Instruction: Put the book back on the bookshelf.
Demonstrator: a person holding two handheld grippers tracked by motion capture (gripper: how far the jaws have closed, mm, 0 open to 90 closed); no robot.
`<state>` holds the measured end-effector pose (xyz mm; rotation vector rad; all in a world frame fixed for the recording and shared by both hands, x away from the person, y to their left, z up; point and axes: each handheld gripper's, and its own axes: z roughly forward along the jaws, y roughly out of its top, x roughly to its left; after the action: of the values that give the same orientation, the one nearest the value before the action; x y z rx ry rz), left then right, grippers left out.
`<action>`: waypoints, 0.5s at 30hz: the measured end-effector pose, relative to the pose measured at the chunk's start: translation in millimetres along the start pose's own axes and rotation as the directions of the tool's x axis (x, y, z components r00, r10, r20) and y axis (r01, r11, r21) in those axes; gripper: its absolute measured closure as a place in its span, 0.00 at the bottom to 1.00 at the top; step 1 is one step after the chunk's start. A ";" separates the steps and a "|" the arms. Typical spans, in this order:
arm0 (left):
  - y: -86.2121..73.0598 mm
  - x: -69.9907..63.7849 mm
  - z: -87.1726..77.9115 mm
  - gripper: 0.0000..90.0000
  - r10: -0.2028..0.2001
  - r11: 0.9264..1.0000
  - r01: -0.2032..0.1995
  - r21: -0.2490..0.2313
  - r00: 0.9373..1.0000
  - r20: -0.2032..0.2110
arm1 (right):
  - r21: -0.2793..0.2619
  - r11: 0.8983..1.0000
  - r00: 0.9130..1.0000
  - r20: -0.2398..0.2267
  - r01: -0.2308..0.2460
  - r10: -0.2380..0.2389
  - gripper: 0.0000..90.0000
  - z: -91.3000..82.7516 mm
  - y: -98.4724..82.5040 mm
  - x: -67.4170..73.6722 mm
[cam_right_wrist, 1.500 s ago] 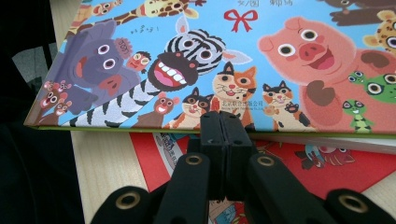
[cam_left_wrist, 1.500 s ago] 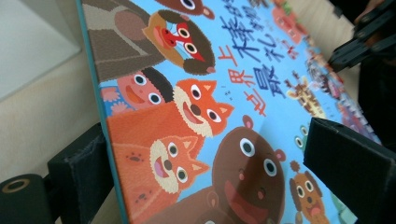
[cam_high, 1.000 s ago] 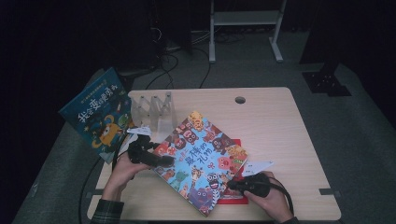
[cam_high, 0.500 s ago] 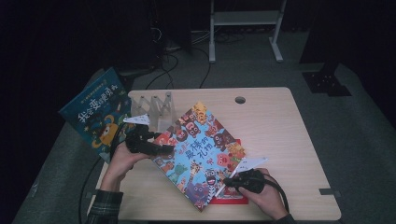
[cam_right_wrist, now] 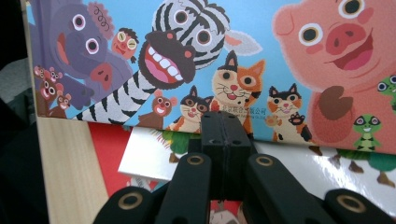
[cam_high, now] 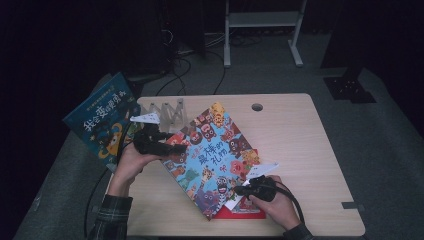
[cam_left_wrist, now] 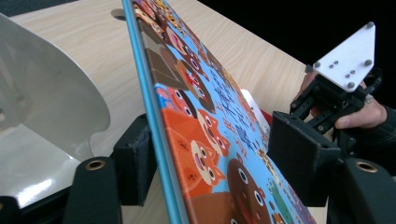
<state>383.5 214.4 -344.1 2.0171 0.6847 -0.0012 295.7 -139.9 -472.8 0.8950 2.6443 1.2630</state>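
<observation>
Animal book (cam_high: 212,152) sits mid-table (cam_high: 300,145), raised and tilted, its left edge higher, lower corner near the front edge. Left gripper (cam_high: 167,148) is at the book's left edge; in the left gripper view the blue spine (cam_left_wrist: 152,116) runs up between the jaws, one pad (cam_left_wrist: 135,158) just beside the back cover, the other pad (cam_left_wrist: 299,163) standing off from the front cover. Jaws have just been closing around the edge (roughly half open, not pressing that I can see). Left hand (cam_high: 131,165) holds that gripper from below.

Right gripper (cam_high: 240,190) is at the book's lower right edge, jaws fully together; in the right gripper view the tips (cam_right_wrist: 224,133) meet at the book's bottom edge, over the cat pictures. Whether they pinch the cover or only touch it, cannot tell. Right hand (cam_high: 275,202) is near the table's front edge.

Under the book: a red book (cam_high: 250,210) flat on the table, and a white page (cam_right_wrist: 149,154) above it. A blue book (cam_high: 102,120) leans at the table's left, beside a clear rack (cam_high: 167,111).
</observation>
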 end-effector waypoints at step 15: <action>43.9 -21.1 -6.0 0.66 0.079 0.990 -0.075 0.122 0.997 -0.025 | -0.033 0.999 0.999 0.038 0.016 -0.015 0.99 8.4 1.9 5.7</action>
<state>384.6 193.1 -300.0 2.1631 0.6380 0.0334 294.4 -130.1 -475.9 0.8830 2.5888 1.2702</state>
